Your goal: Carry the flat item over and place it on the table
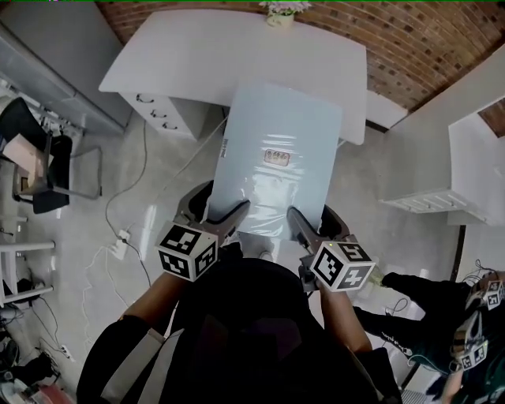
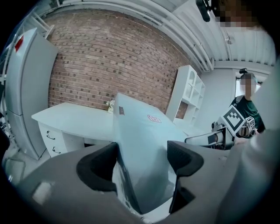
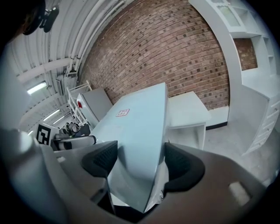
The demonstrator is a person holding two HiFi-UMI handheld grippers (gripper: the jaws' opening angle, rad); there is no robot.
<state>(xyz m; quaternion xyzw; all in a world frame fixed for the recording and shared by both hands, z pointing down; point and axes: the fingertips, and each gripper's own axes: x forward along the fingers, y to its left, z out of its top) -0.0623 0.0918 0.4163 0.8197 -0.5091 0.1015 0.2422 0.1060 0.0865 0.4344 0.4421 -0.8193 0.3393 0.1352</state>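
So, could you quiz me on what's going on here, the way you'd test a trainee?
1. True or false: a small flower pot stands on the white table.
2. How is the pale flat panel held? A) by the left gripper alone; B) by the right gripper alone; C) by both grippers, one at each side of its near edge.
3. What is the wall behind the table built of?
Key: 1 true; 2 C; 3 brick.
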